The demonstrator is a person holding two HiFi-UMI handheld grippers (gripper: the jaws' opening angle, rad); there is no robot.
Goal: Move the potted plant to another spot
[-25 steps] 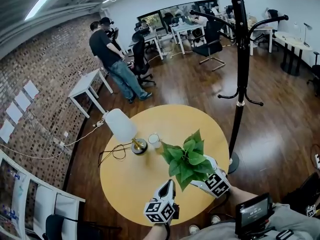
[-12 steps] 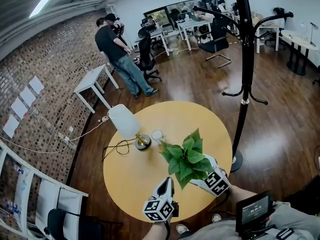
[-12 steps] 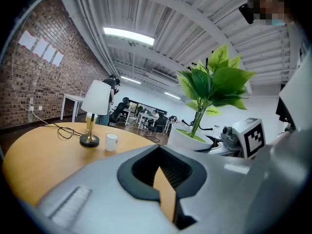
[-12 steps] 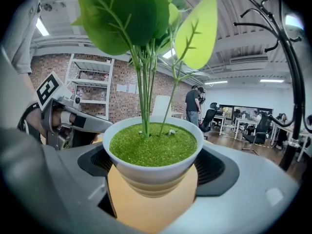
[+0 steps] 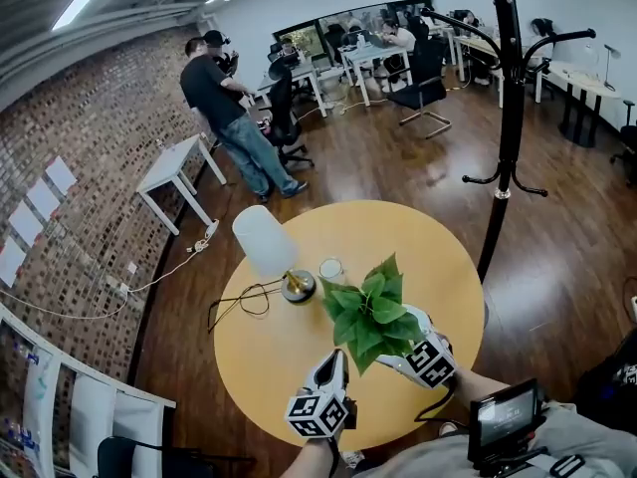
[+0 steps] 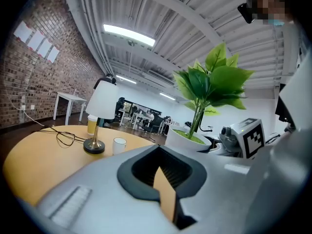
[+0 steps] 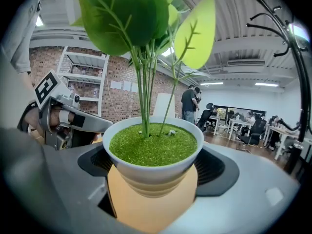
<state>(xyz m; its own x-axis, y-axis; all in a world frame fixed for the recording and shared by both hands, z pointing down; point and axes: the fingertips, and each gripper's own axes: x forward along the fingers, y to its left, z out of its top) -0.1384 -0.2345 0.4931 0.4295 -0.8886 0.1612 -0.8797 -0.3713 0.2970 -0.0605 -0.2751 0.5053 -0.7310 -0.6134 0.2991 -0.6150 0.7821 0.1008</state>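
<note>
Right gripper (image 7: 152,177) has its jaws wide apart around the white pot (image 7: 148,167), pads against both walls below the rim. Plant (image 5: 372,312) is at the near right of the round counter (image 5: 289,352), upright. Left gripper (image 5: 335,364) has its jaws all but together with nothing in them, hanging just beside the plant.

My read on the move:
- Squeeze low on the pot, since it tapers and could slide up out of the pads.
- Hold it level. The leaves are tall and will lever it over if it tilts.
- Steer clear of the lamp (image 5: 267,249), cup (image 5: 330,269) and cable (image 5: 237,302) at the far left. The bare counter at right and near centre looks like the safe drop.

Can't see:
- In the head view the leaves hide the pot and the right gripper's jaws.
- Can't tell whether the pot base is touching the counter or just off it.
</note>
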